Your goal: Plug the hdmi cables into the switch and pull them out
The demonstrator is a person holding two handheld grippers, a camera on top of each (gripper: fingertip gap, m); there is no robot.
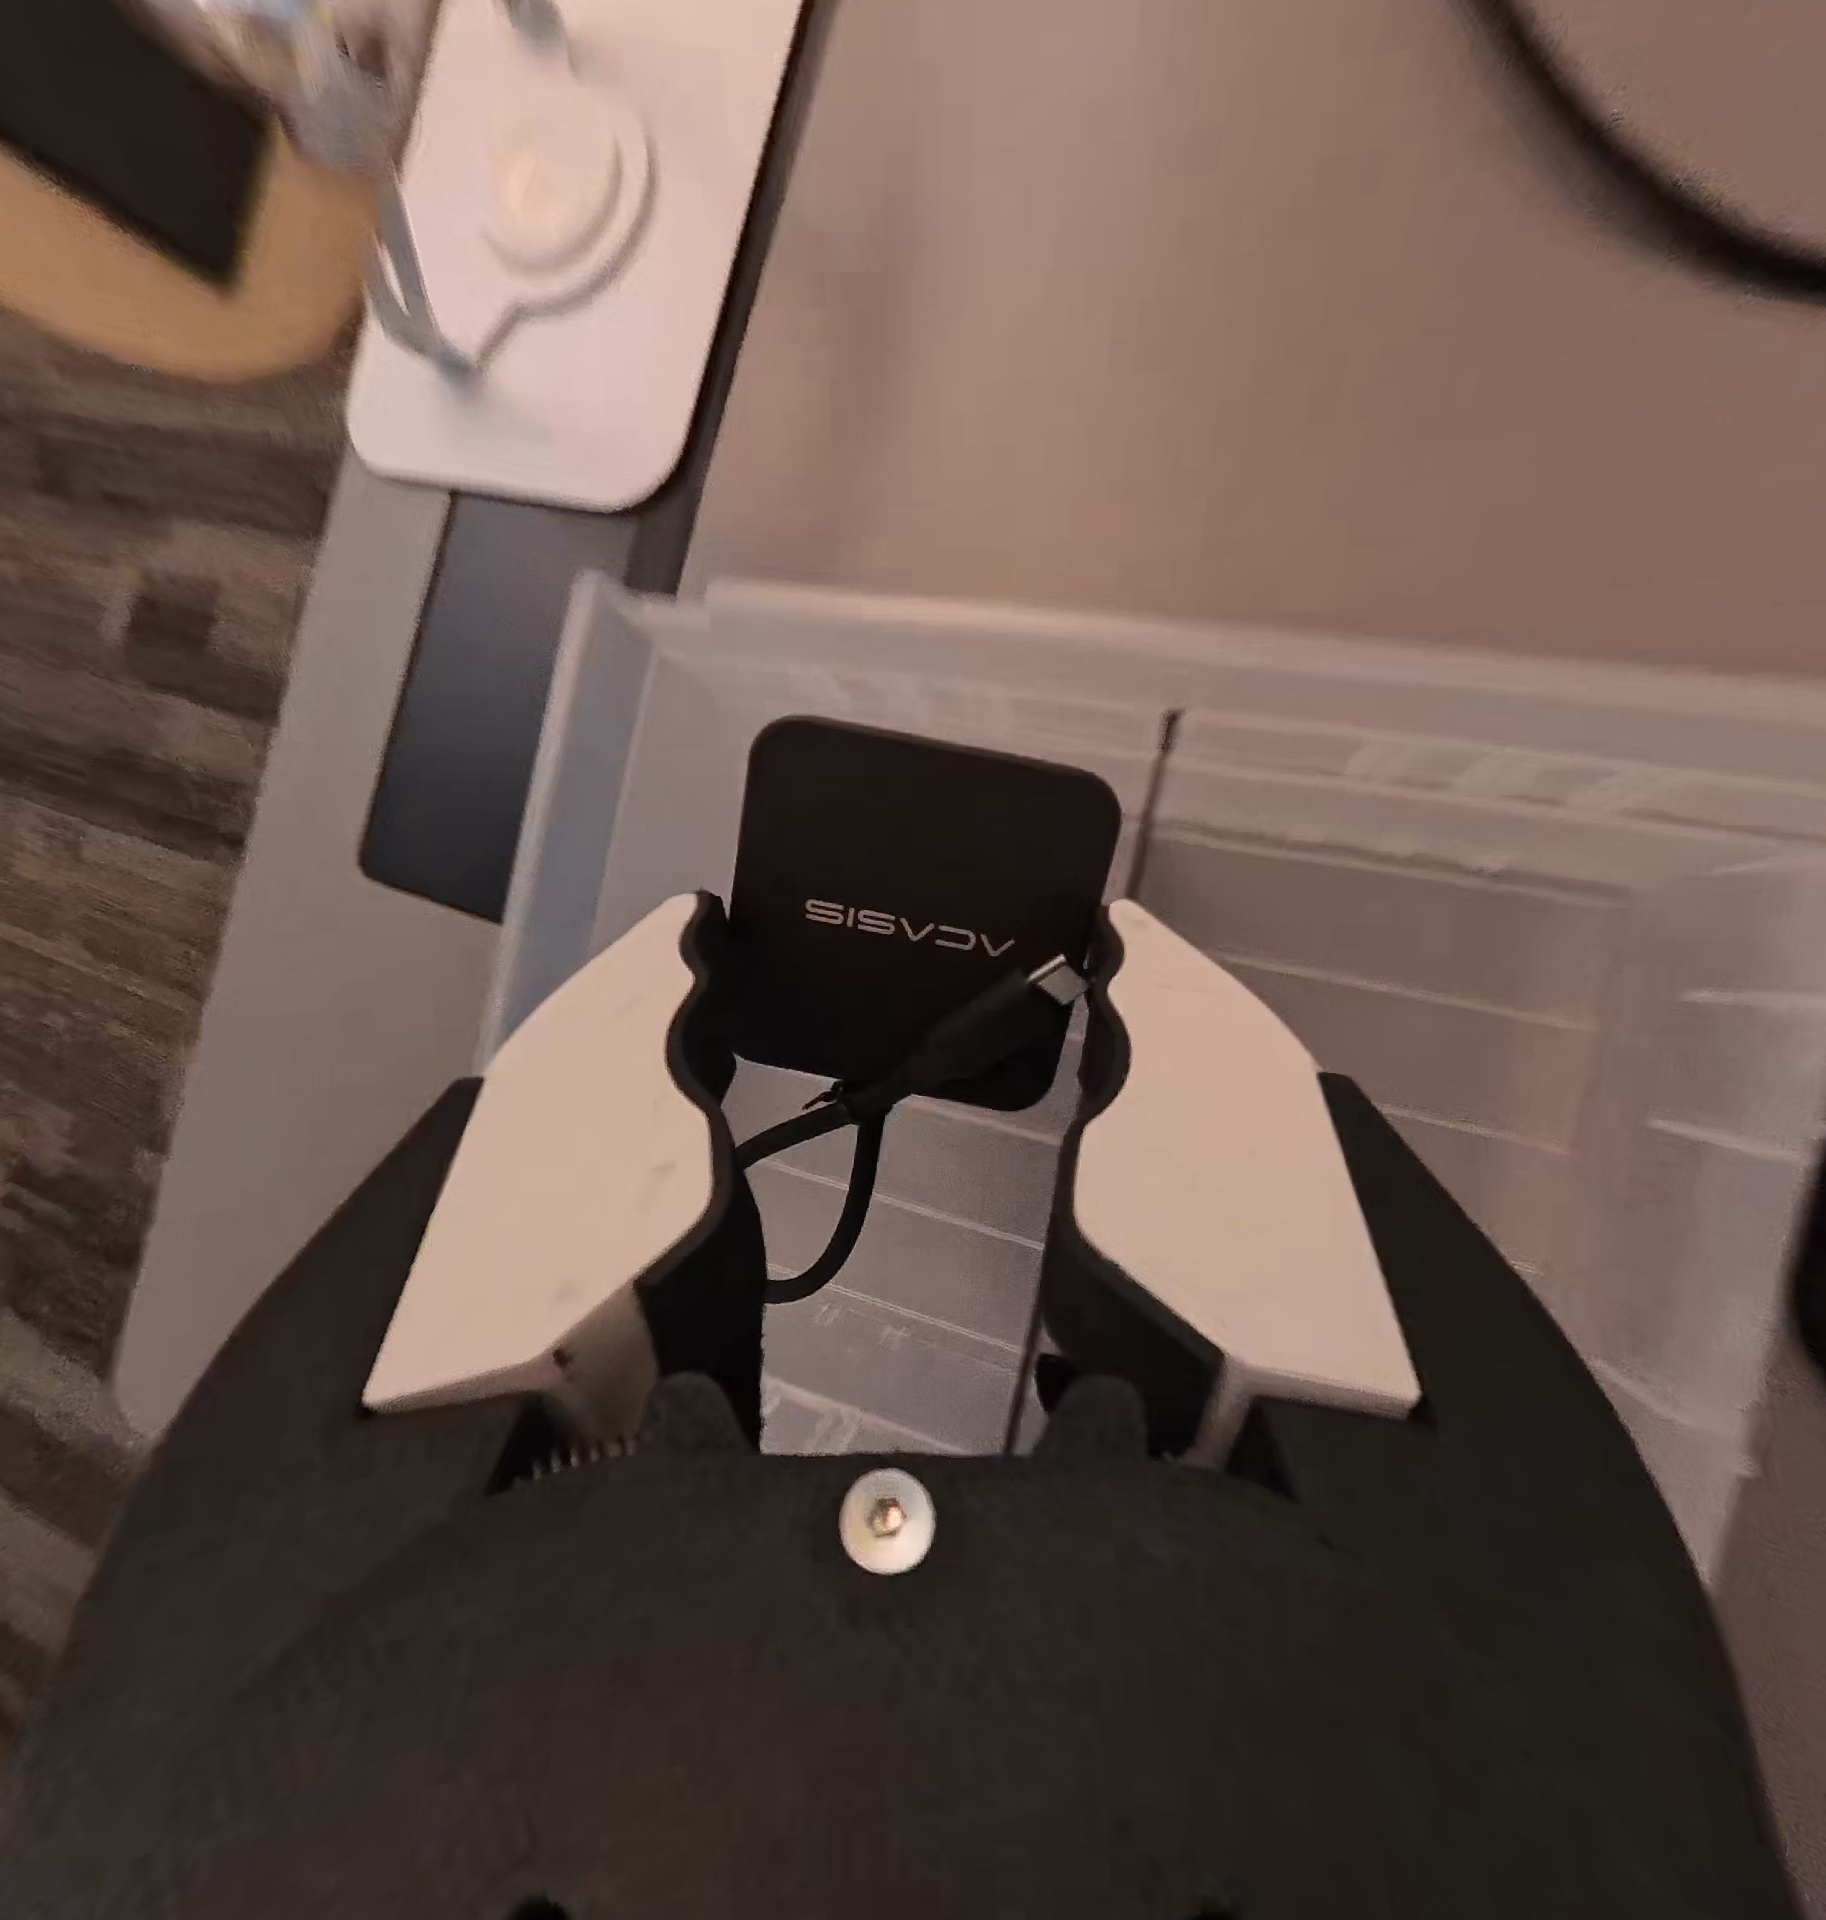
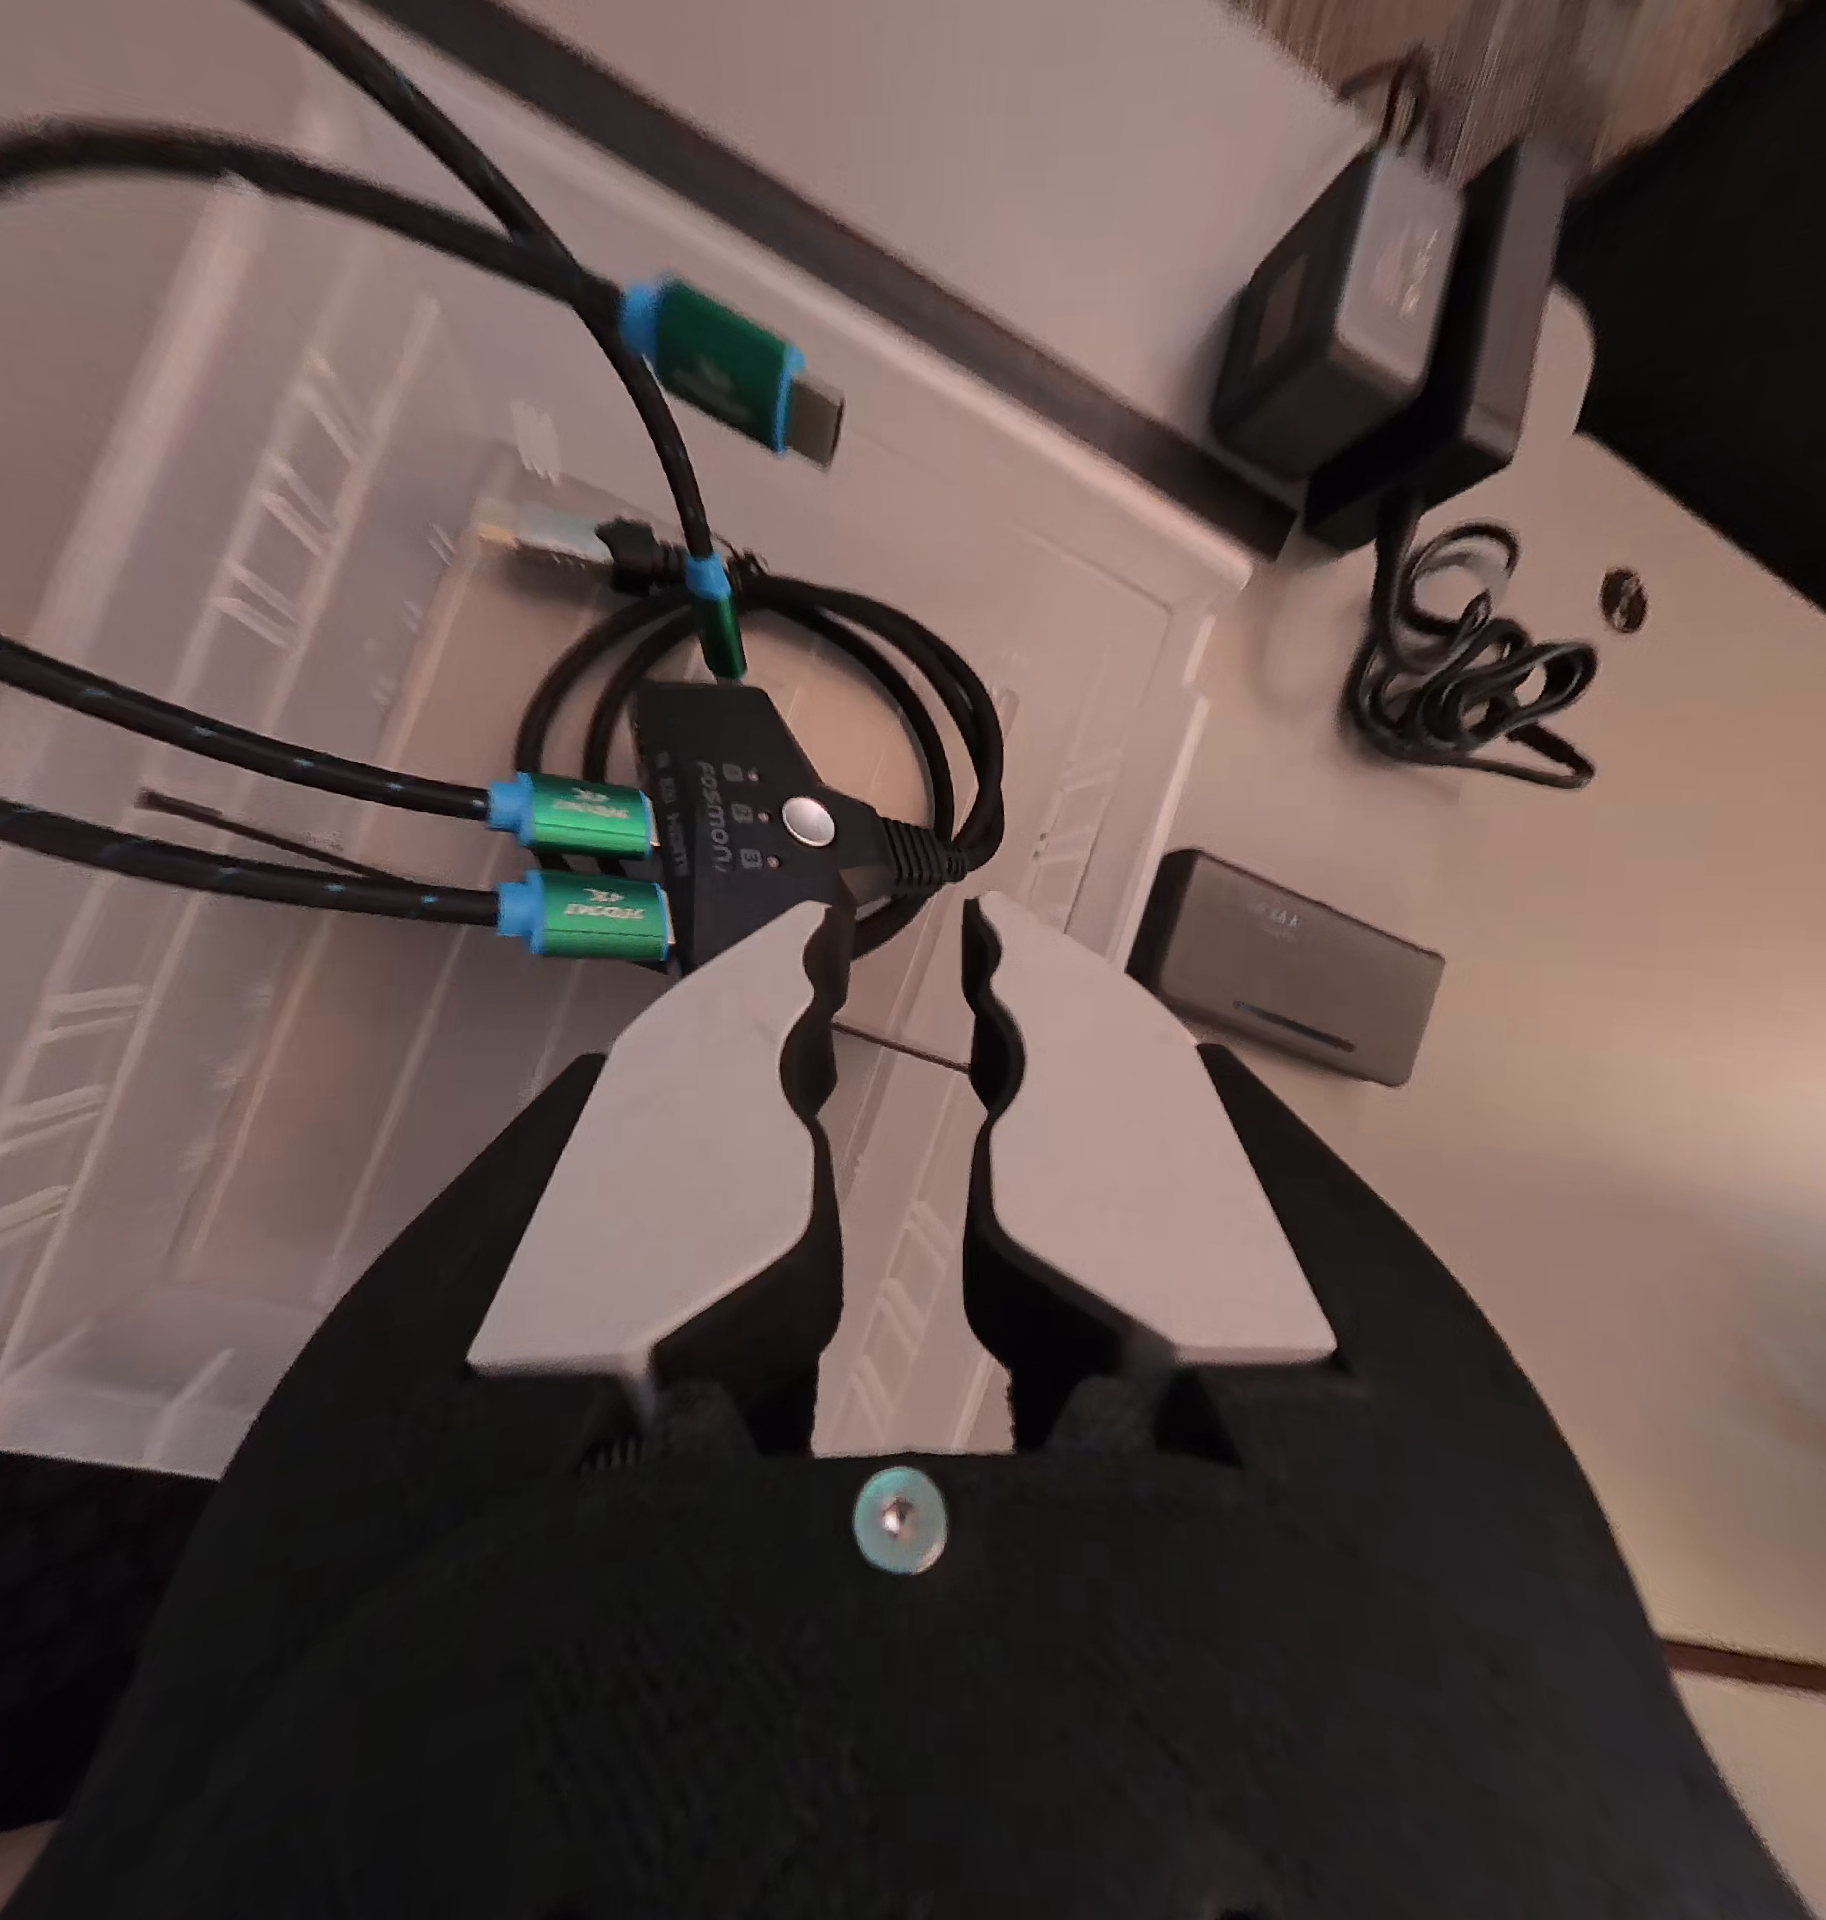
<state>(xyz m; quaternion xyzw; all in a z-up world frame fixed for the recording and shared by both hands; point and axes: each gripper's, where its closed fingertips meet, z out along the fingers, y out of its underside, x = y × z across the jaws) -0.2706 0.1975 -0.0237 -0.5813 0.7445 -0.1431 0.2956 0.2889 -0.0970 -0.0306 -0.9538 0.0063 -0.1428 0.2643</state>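
An office-like desk setup: a pale tabletop [image 2: 1511,1299] carries a clear plastic bin [image 2: 213,831], a black power adapter [image 2: 1397,322] at the far right, and a small grey dock [image 2: 1293,987]; patterned carpet [image 1: 78,727] lies left.

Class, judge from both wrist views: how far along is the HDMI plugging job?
Done: three green plugs sit at the black switch, apparently plugged in. In hand: the left gripper clamps a black square box, not a cable; the right gripper hangs open beside the switch. Left: one loose green plug lies unplugged, and the pulling out is still to do.
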